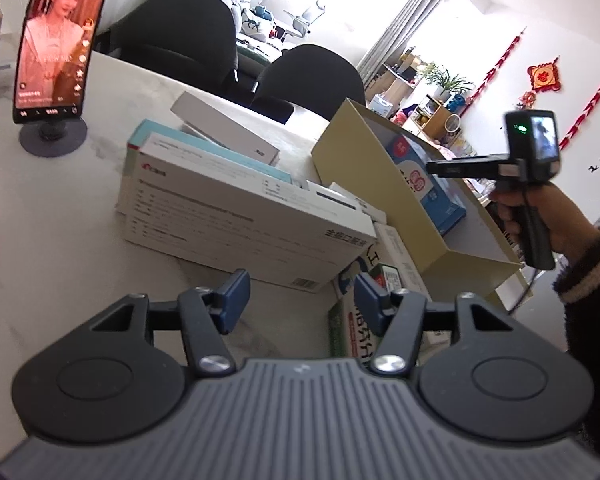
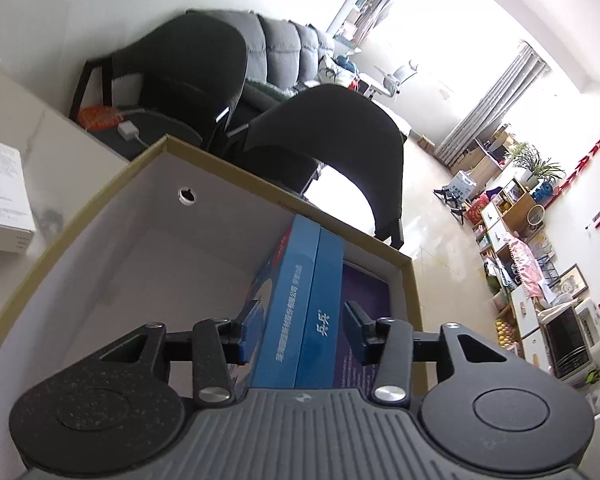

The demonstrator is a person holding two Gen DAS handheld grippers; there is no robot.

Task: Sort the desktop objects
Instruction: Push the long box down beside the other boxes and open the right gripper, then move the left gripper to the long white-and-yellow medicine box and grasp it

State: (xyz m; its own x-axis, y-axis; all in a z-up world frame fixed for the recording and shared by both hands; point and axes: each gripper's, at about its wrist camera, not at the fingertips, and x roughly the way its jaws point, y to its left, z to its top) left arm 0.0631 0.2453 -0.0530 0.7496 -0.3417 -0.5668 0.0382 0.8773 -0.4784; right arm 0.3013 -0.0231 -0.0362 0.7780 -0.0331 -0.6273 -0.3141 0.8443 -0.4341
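The left gripper [image 1: 302, 292] hangs low over the pale marbled tabletop [image 1: 60, 240], its blue-padded fingers [image 1: 234, 294] spread apart with nothing between them. Just ahead of it lies a heap of flat medicine cartons: a large white rectangular carton with grey print and a barcode [image 1: 236, 224] on top, a teal-edged white carton [image 1: 204, 152] behind it, and a slim plain white box [image 1: 224, 128] resting tilted on the far side. A green-and-white carton [image 1: 352, 328] lies partly under the heap, close to the right-hand finger.

To the right of the heap stands an open tan cardboard box with a white lining [image 1: 340, 148]. Inside it a blue carton with a pink-and-white label [image 1: 424, 176] leans on edge. The right gripper [image 2: 298, 330], held by a hand [image 1: 540, 220] in a dark fuzzy sleeve [image 1: 592, 264], reaches over this box. From its own camera, its fingers [image 2: 248, 332] stand on either side of the blue carton [image 2: 300, 304] inside the tan box [image 2: 100, 216]; the left pad sits against the carton's face, while a gap shows at the right pad, so the fingers are not clamped.

A phone with a lit screen on a round black stand [image 1: 56, 48] stands at the far left of the tabletop, and two black chairs [image 1: 180, 28] sit behind it.
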